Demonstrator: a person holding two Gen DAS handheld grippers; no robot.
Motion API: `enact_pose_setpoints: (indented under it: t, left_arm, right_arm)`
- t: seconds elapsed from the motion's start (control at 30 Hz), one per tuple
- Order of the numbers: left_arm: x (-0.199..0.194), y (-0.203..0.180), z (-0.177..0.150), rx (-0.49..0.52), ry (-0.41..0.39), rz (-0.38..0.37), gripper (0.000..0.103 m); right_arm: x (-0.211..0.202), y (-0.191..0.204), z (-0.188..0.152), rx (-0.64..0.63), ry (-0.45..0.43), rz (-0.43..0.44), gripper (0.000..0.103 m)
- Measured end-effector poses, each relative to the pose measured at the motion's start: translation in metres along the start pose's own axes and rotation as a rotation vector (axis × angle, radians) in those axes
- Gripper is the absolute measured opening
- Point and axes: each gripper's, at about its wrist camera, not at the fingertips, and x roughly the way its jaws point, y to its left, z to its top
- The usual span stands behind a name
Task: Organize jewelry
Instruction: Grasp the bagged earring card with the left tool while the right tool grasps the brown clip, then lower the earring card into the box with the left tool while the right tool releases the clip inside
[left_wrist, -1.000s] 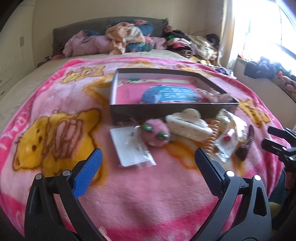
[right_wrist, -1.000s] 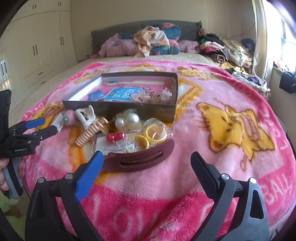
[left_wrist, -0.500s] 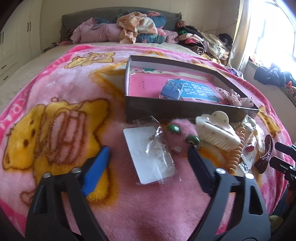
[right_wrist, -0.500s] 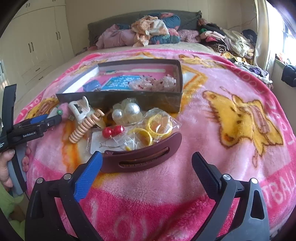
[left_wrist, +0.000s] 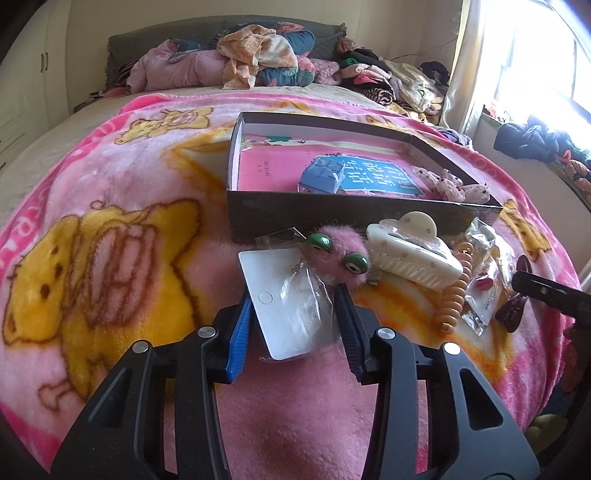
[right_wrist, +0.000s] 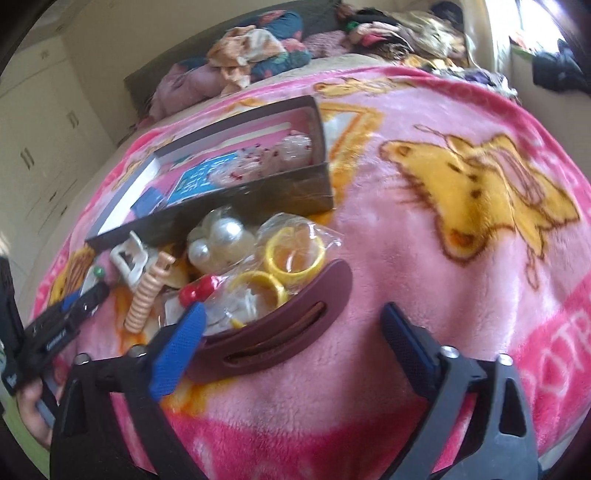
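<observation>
A white earring card in a clear bag (left_wrist: 291, 306) lies on the pink blanket in the left wrist view. My left gripper (left_wrist: 293, 295) is closing, its blue pads touching the card's two long edges. Beyond it are a pink fuzzy clip with green eyes (left_wrist: 340, 247), a white claw clip (left_wrist: 410, 251) and a peach coil tie (left_wrist: 456, 295). In the right wrist view, a maroon hair clip (right_wrist: 273, 332) lies between the fingers of my right gripper (right_wrist: 291, 314). The jaws are wide but closing; the left pad is by the clip's end and the right pad is apart from it.
A dark open box (left_wrist: 332, 214) holding a pink book, a blue item and speckled pieces stands behind the pile. Bags of pearls (right_wrist: 221, 240), yellow rings (right_wrist: 295, 254) and red beads (right_wrist: 199, 291) crowd beside the maroon clip. Heaped clothes line the headboard. A hand (right_wrist: 33, 417) holds the left gripper.
My left gripper moved forward over the earring card and its jaws narrowed from wide to the card's edges. My right gripper rolled, came down closer to the maroon clip and narrowed slightly.
</observation>
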Motion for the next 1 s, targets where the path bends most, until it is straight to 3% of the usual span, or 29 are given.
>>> enact_pose_setpoints:
  t: [0.13, 0.27, 0.43, 0.6, 1.0]
  left_arm:
    - [-0.007, 0.0, -0.002, 0.0, -0.004, -0.013, 0.033]
    - [-0.013, 0.0, -0.004, 0.0, -0.006, -0.022, 0.033]
    - [-0.022, 0.0, -0.005, 0.0, -0.013, -0.029, 0.033]
    - [-0.034, 0.002, -0.002, -0.002, -0.041, -0.036, 0.032]
    - [-0.052, 0.01, 0.022, -0.025, -0.115, -0.034, 0.031]
  right_arm:
    - [-0.005, -0.004, -0.002, 0.006, 0.02, 0.047, 0.054]
    - [-0.009, -0.006, -0.003, 0.017, 0.045, 0.082, 0.017]
    - [-0.02, -0.009, -0.006, 0.029, 0.035, 0.117, 0.014]
    - [-0.037, -0.01, -0.003, 0.025, -0.027, 0.141, 0.008]
    - [-0.057, -0.005, 0.019, -0.03, -0.125, 0.14, 0.008]
